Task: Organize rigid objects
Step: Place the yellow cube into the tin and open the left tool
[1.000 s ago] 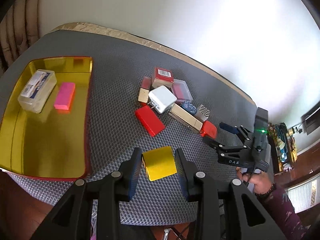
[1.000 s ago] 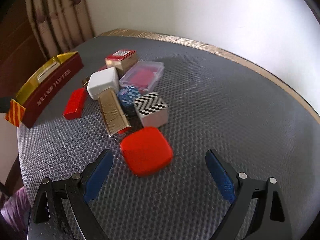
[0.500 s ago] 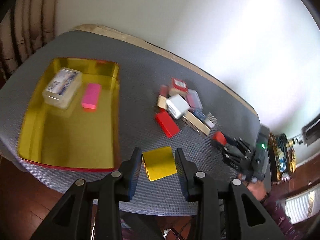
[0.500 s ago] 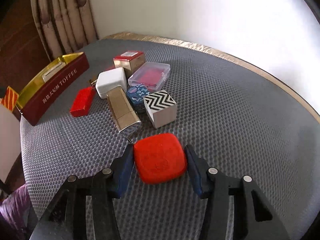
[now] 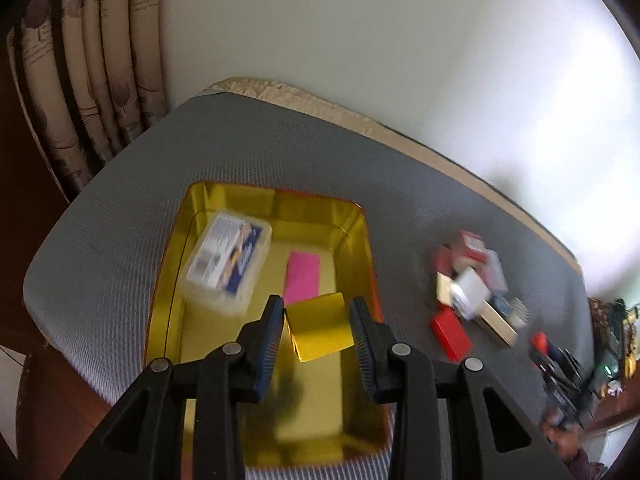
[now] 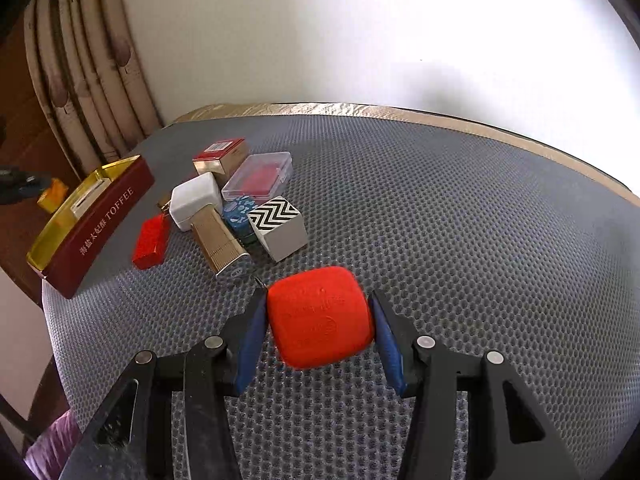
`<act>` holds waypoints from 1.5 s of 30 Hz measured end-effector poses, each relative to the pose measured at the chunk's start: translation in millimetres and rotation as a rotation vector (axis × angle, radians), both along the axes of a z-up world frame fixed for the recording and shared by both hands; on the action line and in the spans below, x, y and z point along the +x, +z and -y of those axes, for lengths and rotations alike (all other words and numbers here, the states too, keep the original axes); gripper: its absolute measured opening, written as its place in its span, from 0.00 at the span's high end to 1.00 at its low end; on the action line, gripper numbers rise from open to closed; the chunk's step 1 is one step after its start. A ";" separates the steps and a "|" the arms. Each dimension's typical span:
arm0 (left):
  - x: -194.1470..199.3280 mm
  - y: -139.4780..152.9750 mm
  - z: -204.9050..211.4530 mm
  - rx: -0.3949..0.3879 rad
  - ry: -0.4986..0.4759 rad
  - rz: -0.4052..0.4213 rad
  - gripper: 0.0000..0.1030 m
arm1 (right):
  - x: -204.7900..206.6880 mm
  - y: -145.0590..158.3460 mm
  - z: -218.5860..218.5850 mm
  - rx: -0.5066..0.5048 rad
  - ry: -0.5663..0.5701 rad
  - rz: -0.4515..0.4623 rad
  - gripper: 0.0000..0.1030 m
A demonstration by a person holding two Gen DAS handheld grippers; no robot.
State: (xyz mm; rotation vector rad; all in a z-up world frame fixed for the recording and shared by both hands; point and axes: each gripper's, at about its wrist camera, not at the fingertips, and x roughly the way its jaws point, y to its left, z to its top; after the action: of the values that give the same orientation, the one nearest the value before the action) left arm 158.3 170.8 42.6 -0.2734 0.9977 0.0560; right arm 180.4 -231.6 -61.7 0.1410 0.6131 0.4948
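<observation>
Since a second ago, the left gripper (image 5: 318, 326) has carried its yellow block (image 5: 320, 328) from above the bare grey mat to a place over the gold tray (image 5: 362, 248), and the right gripper (image 6: 318, 330) has shut its wide-open fingers on the red box (image 6: 318, 316).

Both pairs of fingers are now clamped on their loads, the blue pads pressing on two opposite sides.

Two things already lie in the tray: a clear plastic case (image 5: 226, 260) with a printed label at about 10 o'clock from the yellow block, and a flat pink bar (image 5: 302, 276) just at 12 o'clock. The yellow block is not yet put down.

On the bench (image 6: 460, 220), at 11 o'clock from the red box, a pile still waits: a zigzag cube (image 6: 278, 226), a white charger (image 6: 196, 200), a ribbed gold box (image 6: 218, 240), a clear lidded box (image 6: 258, 176) and a red slab (image 6: 151, 240). I judge the work less than half done.

The red box looks matte with rounded corners; the tray is shiny metal; the mat has a honeycomb weave.
</observation>
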 end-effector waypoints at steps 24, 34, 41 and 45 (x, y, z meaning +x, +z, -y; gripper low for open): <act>104.2 -57.0 -6.6 0.037 0.037 -0.060 0.66 | 5.2 -4.6 0.2 0.001 0.002 -0.031 0.53; 57.1 -24.4 -6.0 0.047 0.093 0.035 0.64 | 10.4 -7.5 -3.9 -0.028 -0.002 -0.054 0.53; -45.3 -3.2 -7.1 0.038 0.179 0.071 0.47 | 13.3 -8.8 -12.6 -0.077 -0.006 -0.061 0.53; -97.8 -18.6 -22.8 -0.084 0.207 0.017 0.47 | 11.8 -7.6 -16.2 -0.099 -0.011 -0.063 0.53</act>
State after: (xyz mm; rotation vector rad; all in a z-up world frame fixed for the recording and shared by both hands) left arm 60.5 193.6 23.9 -0.4526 0.9536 0.2005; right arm 192.2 -215.4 -69.3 0.0661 0.6973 0.4492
